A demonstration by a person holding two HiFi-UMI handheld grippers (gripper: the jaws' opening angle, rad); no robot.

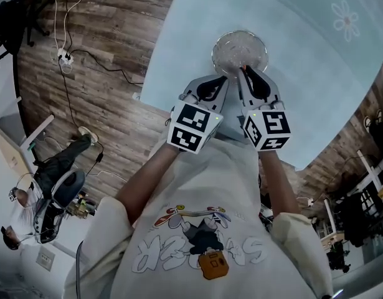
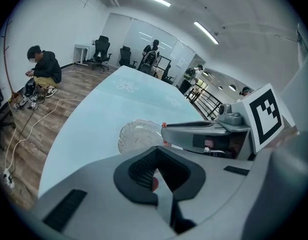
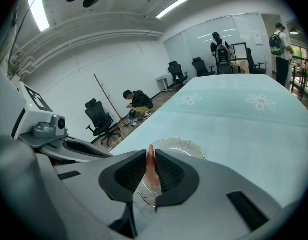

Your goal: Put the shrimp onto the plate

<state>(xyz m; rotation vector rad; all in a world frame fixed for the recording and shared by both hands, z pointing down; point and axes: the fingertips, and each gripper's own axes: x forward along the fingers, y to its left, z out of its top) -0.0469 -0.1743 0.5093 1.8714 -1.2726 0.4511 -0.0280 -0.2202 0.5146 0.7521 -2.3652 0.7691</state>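
Head view, plate [image 1: 240, 52]: we see a clear glass dish lying on the pale blue table [image 1: 316, 98], close to the table edge nearest the person.
Head view, grippers: the left gripper [image 1: 221, 81] and the right gripper [image 1: 245, 71] are held side by side. Both sets of tips are at the near rim of the plate, and the right gripper reaches a little further over it.
Head view, shrimp [image 3: 151, 171]: we cannot make it out from this view because it is too small at the right gripper's tips.
Left gripper view, claw: the two pads are pressed together. A small reddish spot sits at their seam, possibly a scrap of food, but we cannot tell.
Left gripper view, surroundings: the plate lies beyond the jaws. The right gripper crosses in from the right, with an orange fleck at its tip over the plate's right rim.
Right gripper view, claw: the right gripper pinches the shrimp between its two ribbed pads.
Right gripper view, shrimp axis: the long axis runs upright in the frame, along the seam of the pads. The narrow orange end points up and away from the camera, just past the pad tips. The broader, paler end lies toward the camera.
Right gripper view, shrimp place: it is held in the claw in line with the plate.
Right gripper view, hidden: the pads cover both flanks of the shrimp and cut off the plate's near part. We cannot tell whether the lower end touches the glass.
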